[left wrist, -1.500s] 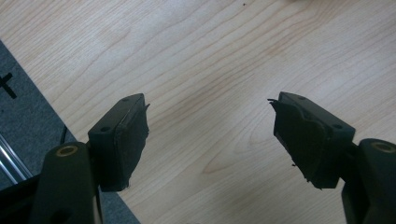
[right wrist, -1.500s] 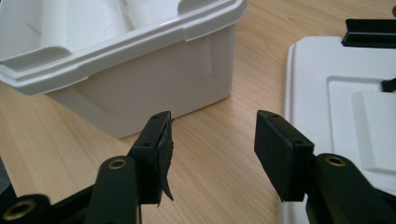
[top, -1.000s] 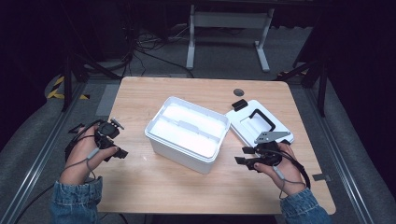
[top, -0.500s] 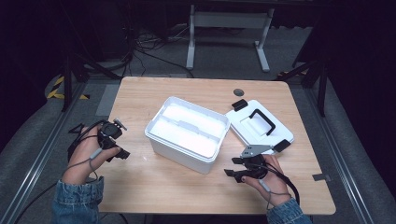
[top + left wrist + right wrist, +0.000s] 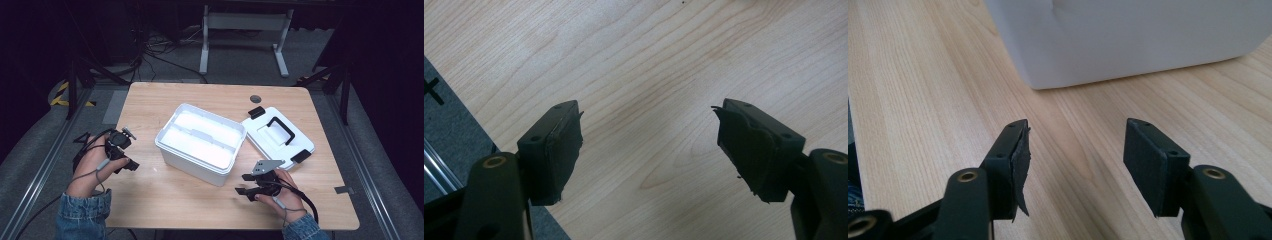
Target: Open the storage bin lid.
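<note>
White box [image 5: 201, 142] at centre, its inside too bright to make out, right gripper [image 5: 246, 184] now lower right, wide and empty, left gripper [image 5: 131, 165] wide, unmoved.

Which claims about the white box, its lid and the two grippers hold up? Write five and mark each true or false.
1. The white box stands open. True.
2. The lid lies on the table to the box's left. False: it lies to its right.
3. The left gripper holds something. False: its jaws are apart over bare wood.
4. The right gripper is open, facing the box's wall. True.
5. The lid's handle is white. False: it is black.
</note>
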`<state>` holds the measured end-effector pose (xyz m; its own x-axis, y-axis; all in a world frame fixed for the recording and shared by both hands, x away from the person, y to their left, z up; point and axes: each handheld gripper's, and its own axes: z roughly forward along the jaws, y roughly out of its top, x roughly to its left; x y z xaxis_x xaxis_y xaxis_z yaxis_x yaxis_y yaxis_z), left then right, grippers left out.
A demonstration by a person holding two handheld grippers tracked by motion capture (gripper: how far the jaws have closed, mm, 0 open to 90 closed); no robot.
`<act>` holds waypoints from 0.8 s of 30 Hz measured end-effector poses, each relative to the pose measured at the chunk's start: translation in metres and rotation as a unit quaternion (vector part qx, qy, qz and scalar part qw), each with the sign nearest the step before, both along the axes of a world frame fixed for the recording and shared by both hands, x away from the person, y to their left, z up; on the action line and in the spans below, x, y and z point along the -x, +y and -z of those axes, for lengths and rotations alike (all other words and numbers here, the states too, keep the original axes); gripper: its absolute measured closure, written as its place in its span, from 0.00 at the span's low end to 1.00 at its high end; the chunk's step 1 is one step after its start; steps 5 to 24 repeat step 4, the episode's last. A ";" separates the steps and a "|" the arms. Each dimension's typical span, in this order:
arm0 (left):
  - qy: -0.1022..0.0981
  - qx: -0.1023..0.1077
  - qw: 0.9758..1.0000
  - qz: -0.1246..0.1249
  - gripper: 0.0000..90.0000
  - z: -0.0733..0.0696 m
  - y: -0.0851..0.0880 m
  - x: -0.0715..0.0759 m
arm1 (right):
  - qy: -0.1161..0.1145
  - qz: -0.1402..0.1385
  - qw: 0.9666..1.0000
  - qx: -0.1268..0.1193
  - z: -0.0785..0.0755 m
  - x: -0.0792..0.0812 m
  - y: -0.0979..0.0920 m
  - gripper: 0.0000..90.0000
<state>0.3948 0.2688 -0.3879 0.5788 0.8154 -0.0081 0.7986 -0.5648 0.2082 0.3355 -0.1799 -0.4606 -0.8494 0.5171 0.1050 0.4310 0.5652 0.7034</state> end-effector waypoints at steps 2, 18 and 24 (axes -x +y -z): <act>0.000 0.000 1.000 0.000 0.29 0.000 0.000 0.000 | -0.007 -0.003 1.000 0.002 0.002 0.001 0.001 0.49; 0.000 -0.001 1.000 0.003 0.29 0.000 0.000 -0.001 | -0.010 -0.002 1.000 -0.004 0.003 0.001 0.001 0.49; 0.000 -0.001 1.000 0.003 0.29 0.000 0.000 -0.001 | -0.010 -0.002 1.000 -0.004 0.003 0.001 0.001 0.49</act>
